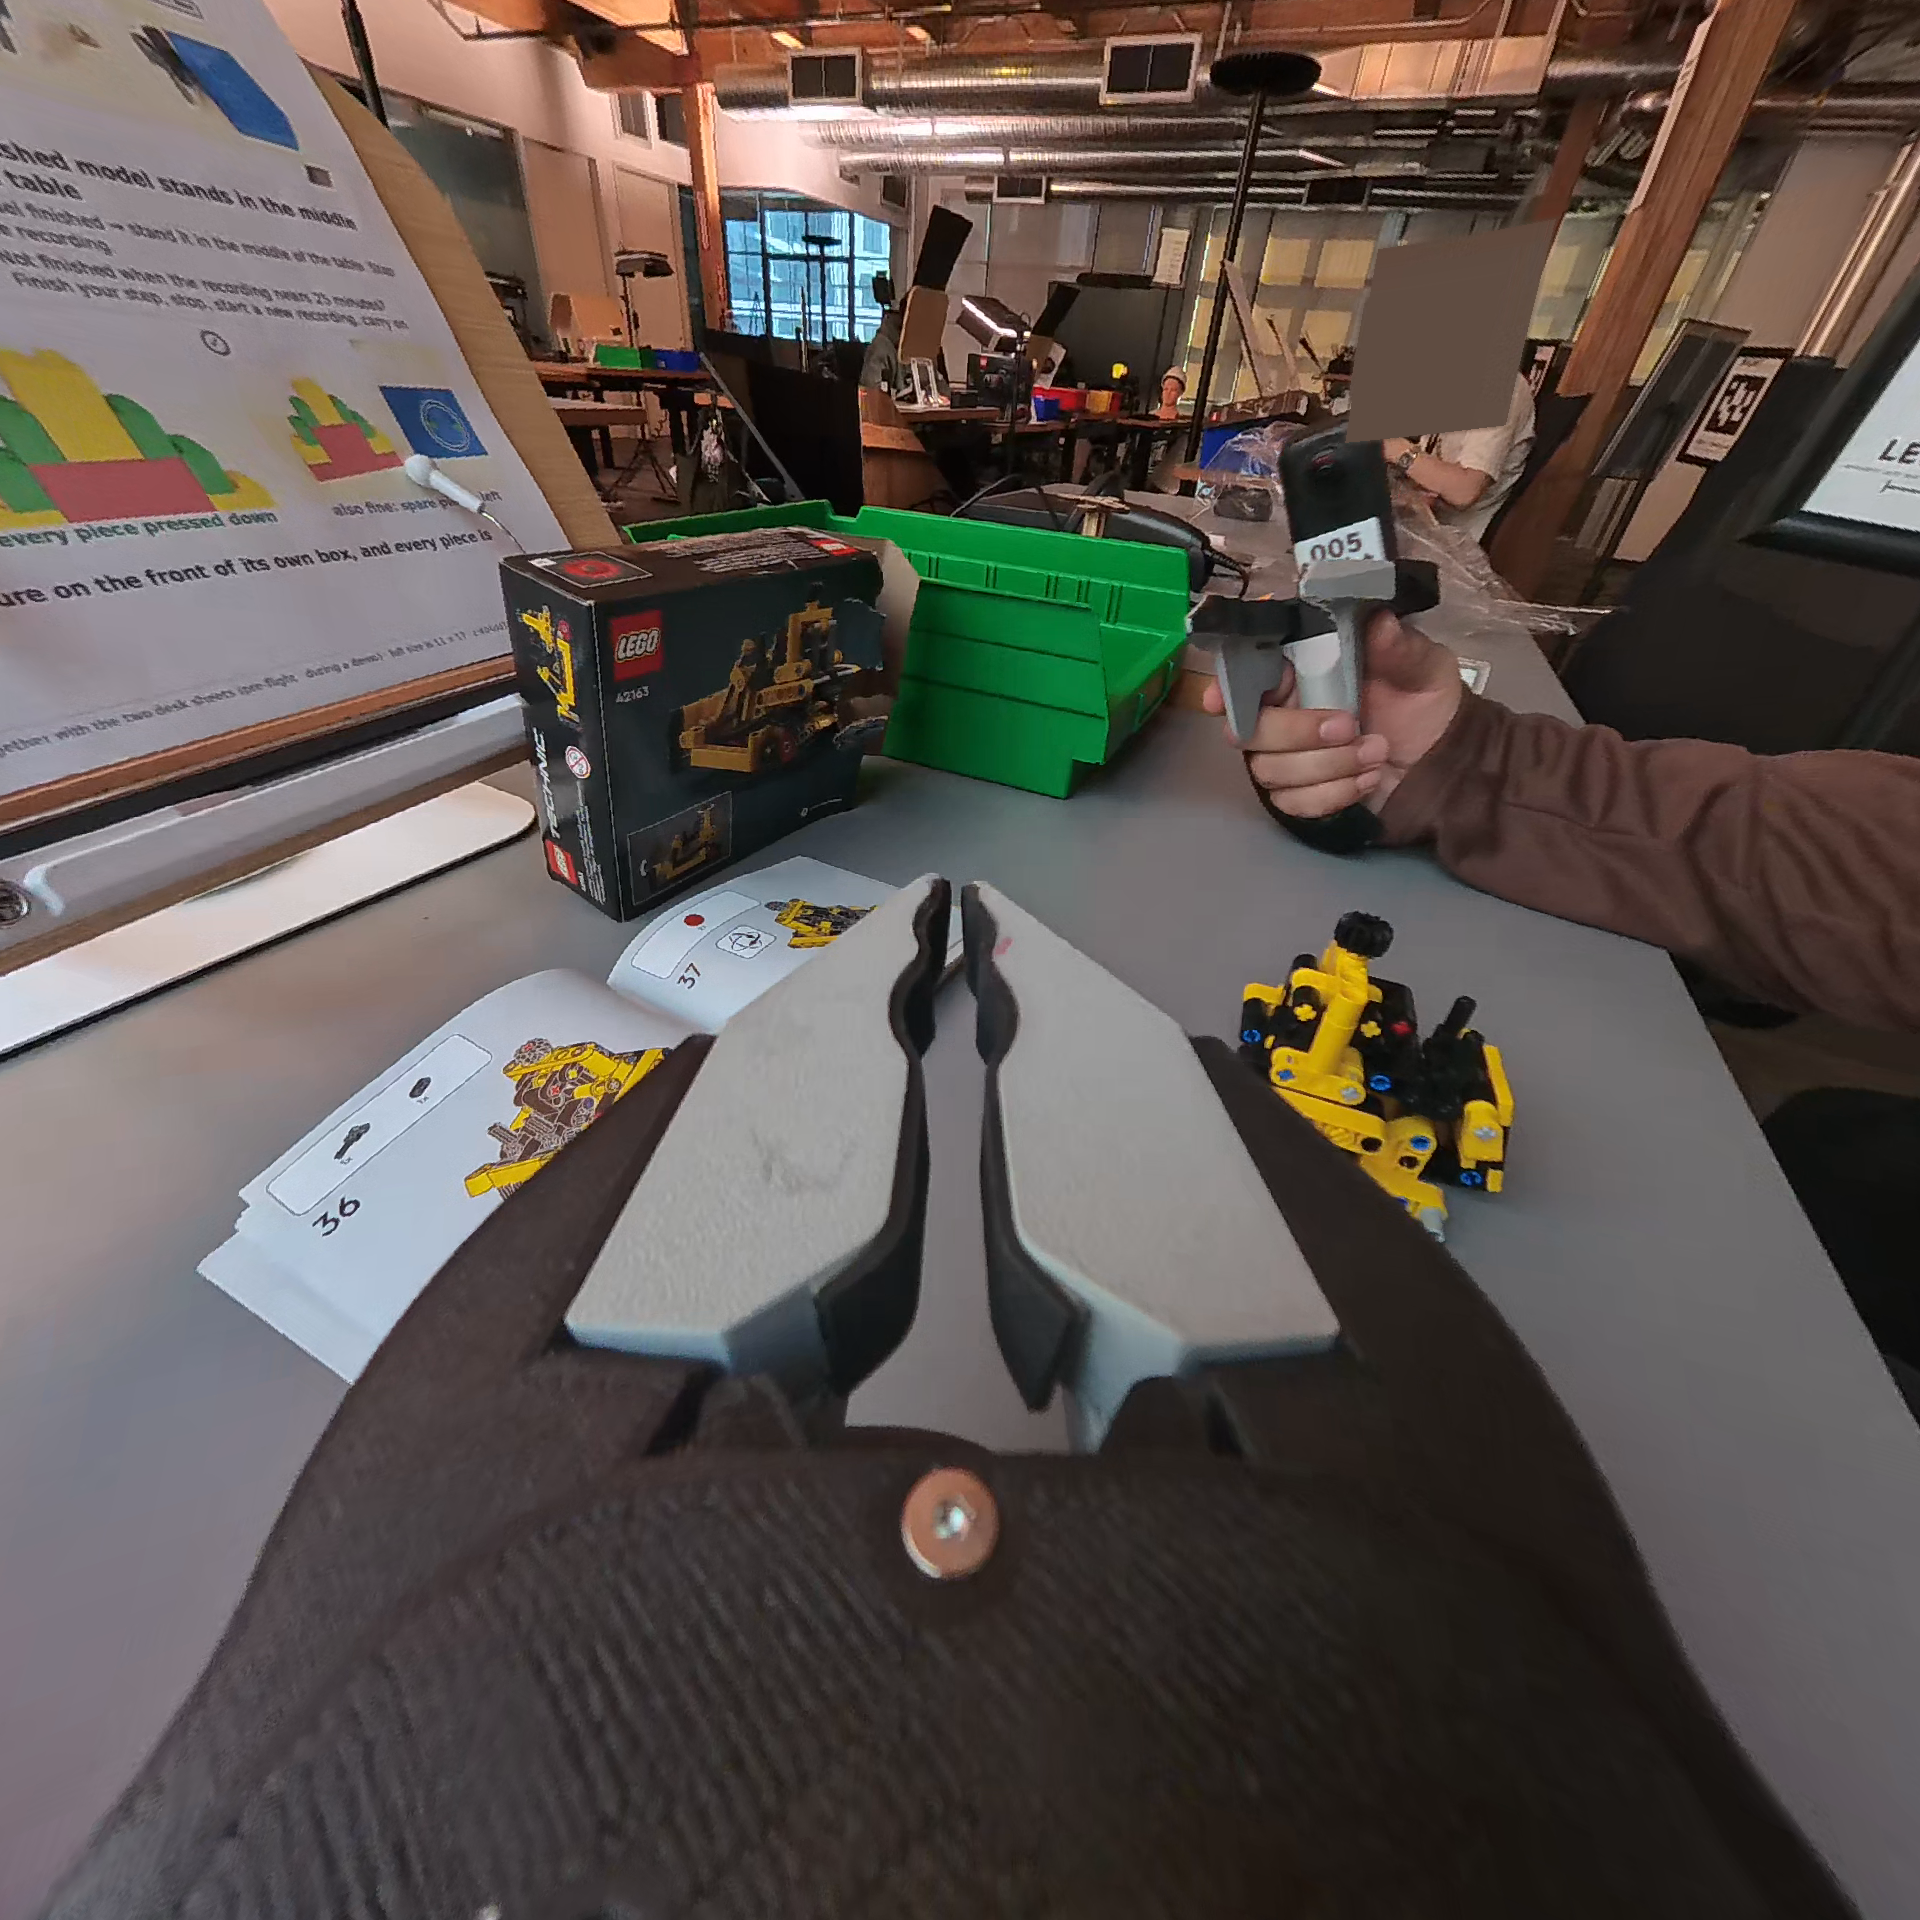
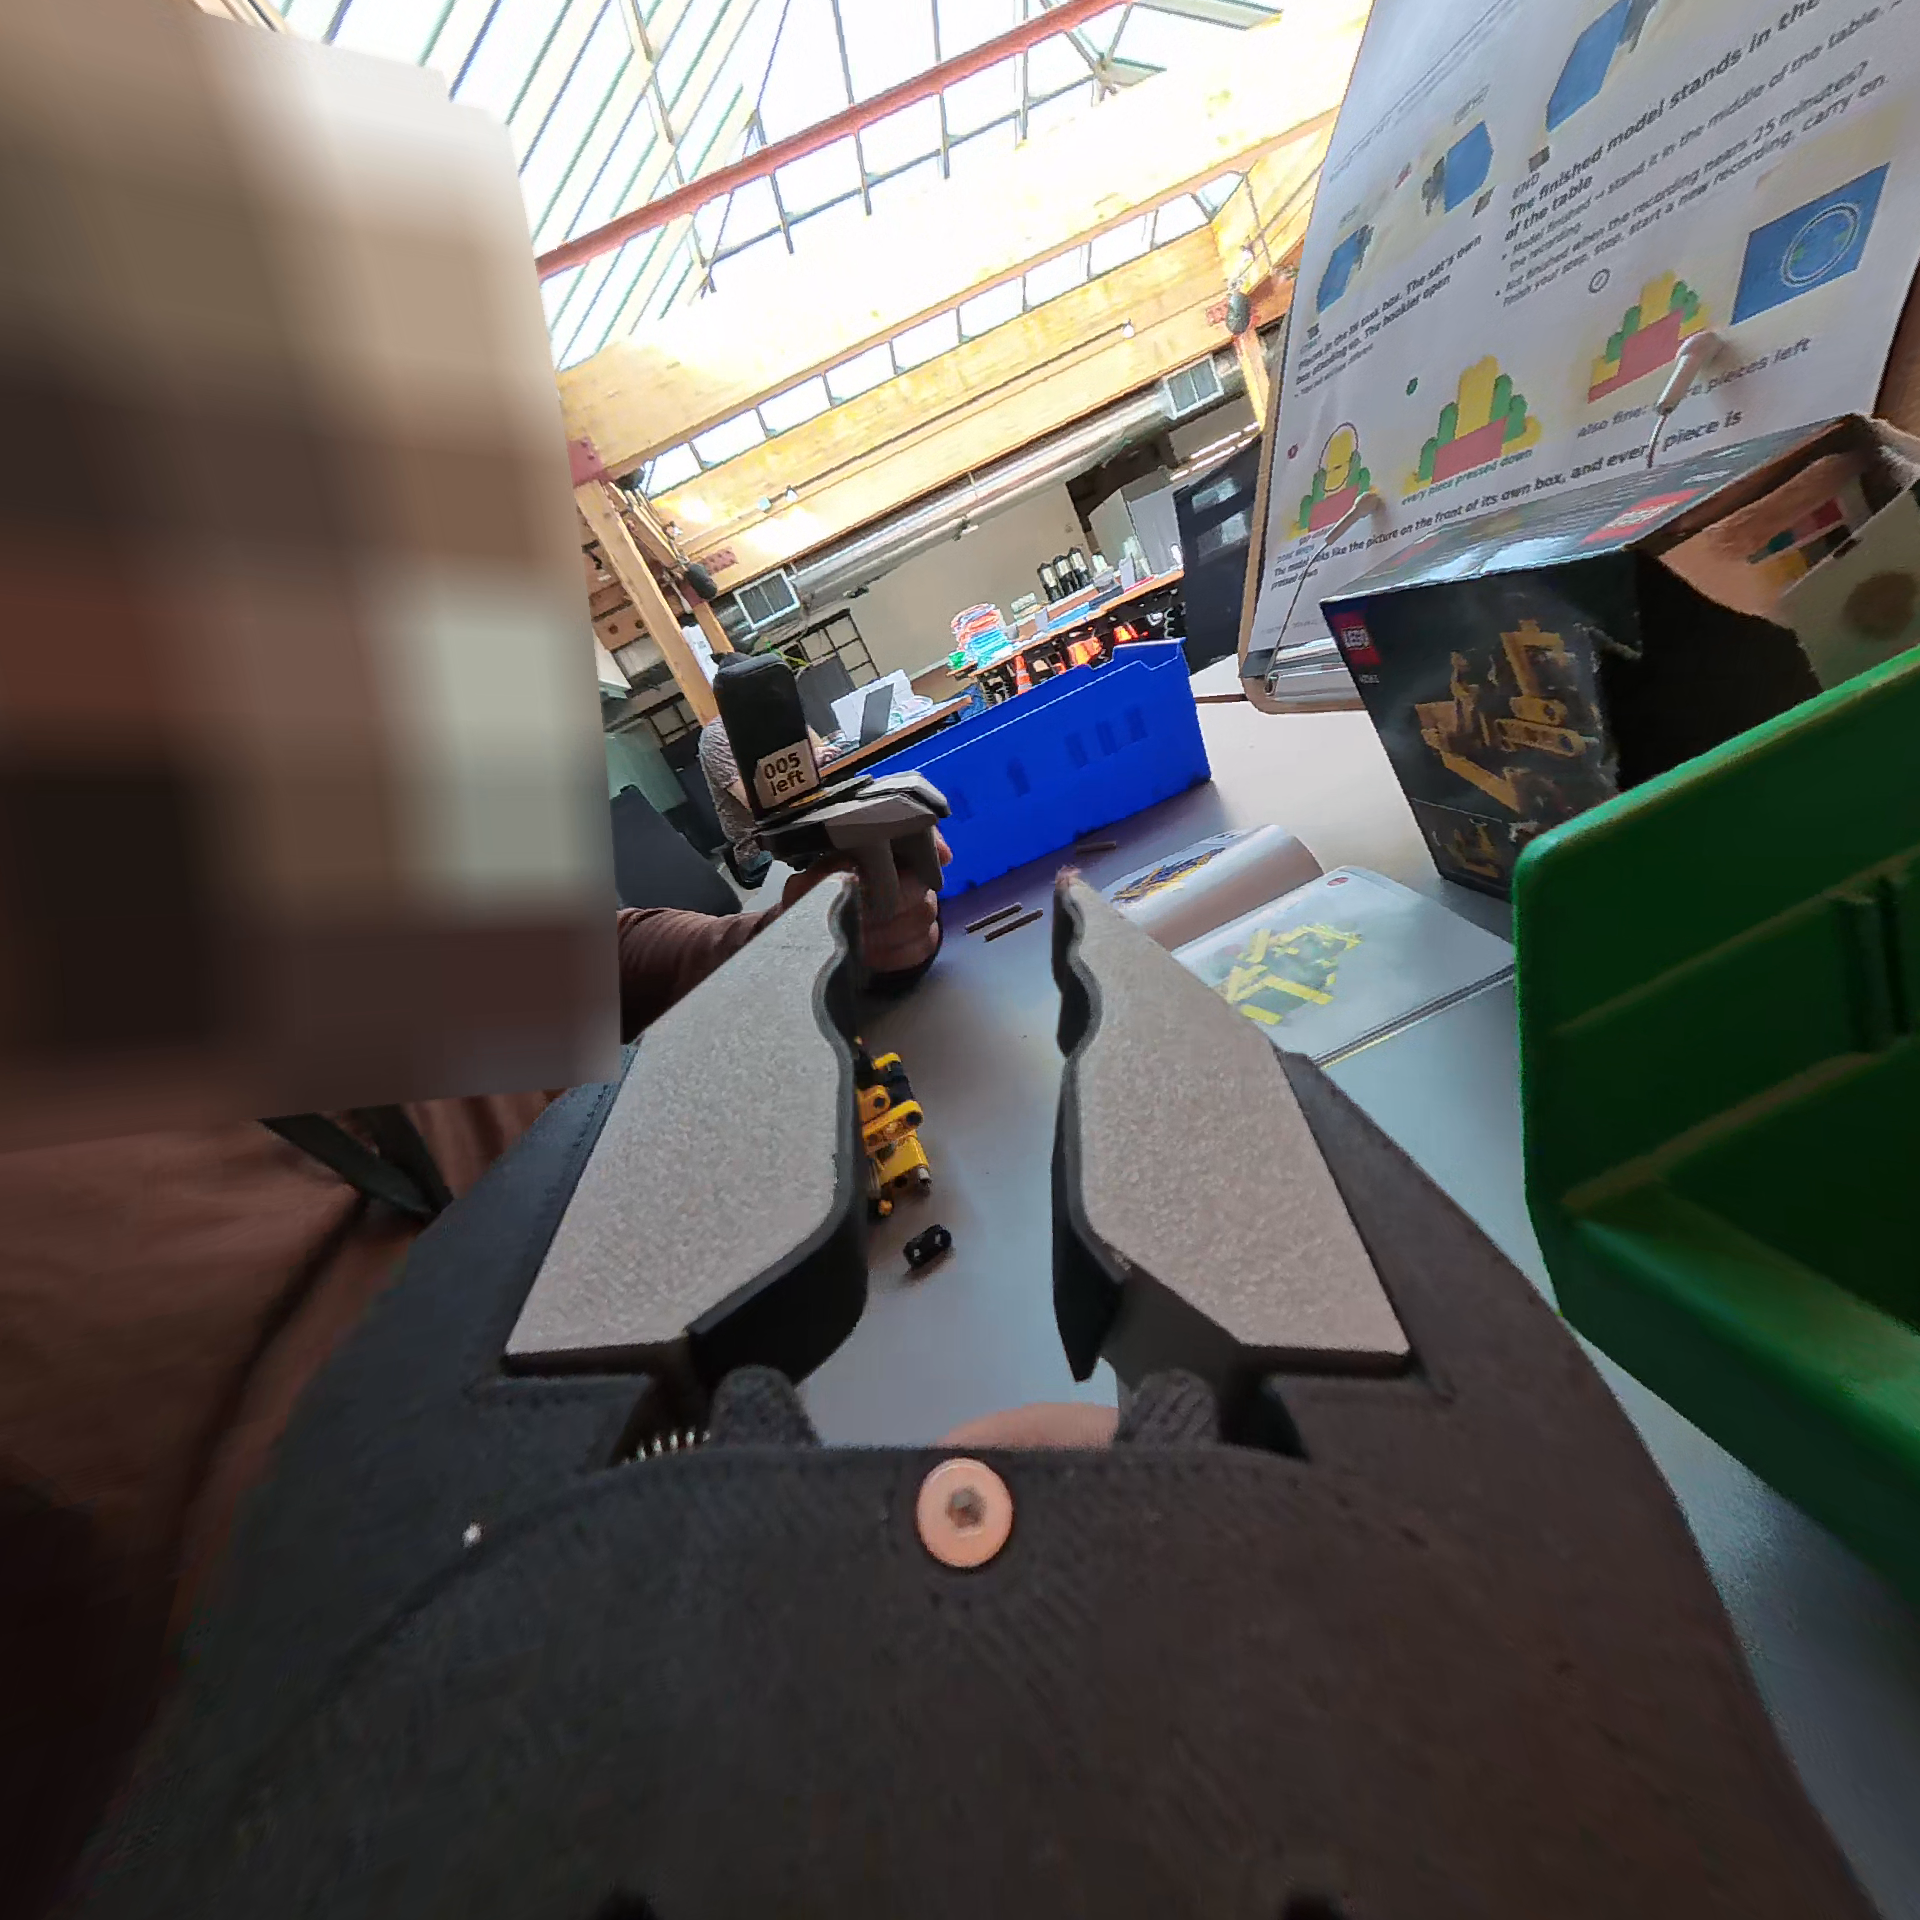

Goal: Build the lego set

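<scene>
A partly built yellow and black model (image 1: 1371,1070) stands on the grey table (image 1: 1091,831), to the right of my left gripper (image 1: 956,894). That gripper is shut, with nothing visible between its pads, and hovers over the open instruction booklet (image 1: 468,1122). My right gripper (image 2: 956,894) is open and empty. It is held above the table in front of the green bin (image 1: 1039,644) and also shows in the left wrist view (image 1: 1216,621). In the right wrist view the model (image 2: 888,1132) is partly hidden behind my left finger, with a small black piece (image 2: 927,1245) beside it.
The set's dark box (image 1: 707,707) stands behind the booklet, with an instruction board (image 1: 208,364) at the far left. A blue bin (image 2: 1039,769) stands at the table's far side, with thin dark axles (image 2: 1003,923) lying before it. A person's sleeve (image 1: 1662,831) crosses the right side. Spacing between my two grippers at the tips: around 20 centimetres.
</scene>
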Demonstrator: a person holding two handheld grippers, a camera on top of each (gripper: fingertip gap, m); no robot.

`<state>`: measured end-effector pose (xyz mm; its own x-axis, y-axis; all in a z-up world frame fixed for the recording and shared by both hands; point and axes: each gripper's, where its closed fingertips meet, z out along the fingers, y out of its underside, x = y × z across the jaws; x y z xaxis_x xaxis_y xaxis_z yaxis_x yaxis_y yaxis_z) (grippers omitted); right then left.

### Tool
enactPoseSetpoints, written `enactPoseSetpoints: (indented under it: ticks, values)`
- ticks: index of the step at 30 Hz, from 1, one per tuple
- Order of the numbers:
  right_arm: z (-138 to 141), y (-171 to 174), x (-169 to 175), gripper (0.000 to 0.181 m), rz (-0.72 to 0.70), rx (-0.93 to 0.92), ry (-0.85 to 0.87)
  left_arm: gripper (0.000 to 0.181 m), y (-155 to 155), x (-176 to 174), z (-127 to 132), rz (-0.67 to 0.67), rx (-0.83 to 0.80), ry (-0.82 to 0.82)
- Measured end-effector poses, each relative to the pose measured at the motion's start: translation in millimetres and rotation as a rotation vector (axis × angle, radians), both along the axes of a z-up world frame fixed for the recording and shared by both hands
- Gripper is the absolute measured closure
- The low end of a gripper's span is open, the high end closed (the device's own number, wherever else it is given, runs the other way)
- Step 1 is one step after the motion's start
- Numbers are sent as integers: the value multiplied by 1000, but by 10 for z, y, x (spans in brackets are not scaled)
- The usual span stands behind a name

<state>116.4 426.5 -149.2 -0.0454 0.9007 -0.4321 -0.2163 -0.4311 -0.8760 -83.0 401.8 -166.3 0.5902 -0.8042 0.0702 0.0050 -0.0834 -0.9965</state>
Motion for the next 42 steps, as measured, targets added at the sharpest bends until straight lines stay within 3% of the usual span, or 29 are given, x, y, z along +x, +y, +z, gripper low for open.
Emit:
enactPoseSetpoints:
  ticks: [6, 20, 42]
  values:
    - [4, 45, -34, 147, 58, -18, 11, 181, 2, 13, -15, -5, -7, 9]
    - [-17, 34, -458, 147, 214, 8, -18, 181, -124, 38, 49, -54, 66, 2]
    - [-73, -2, -800, 151, 143, 244, -121, 173, -231, 71, 62, -184, 103, 5]
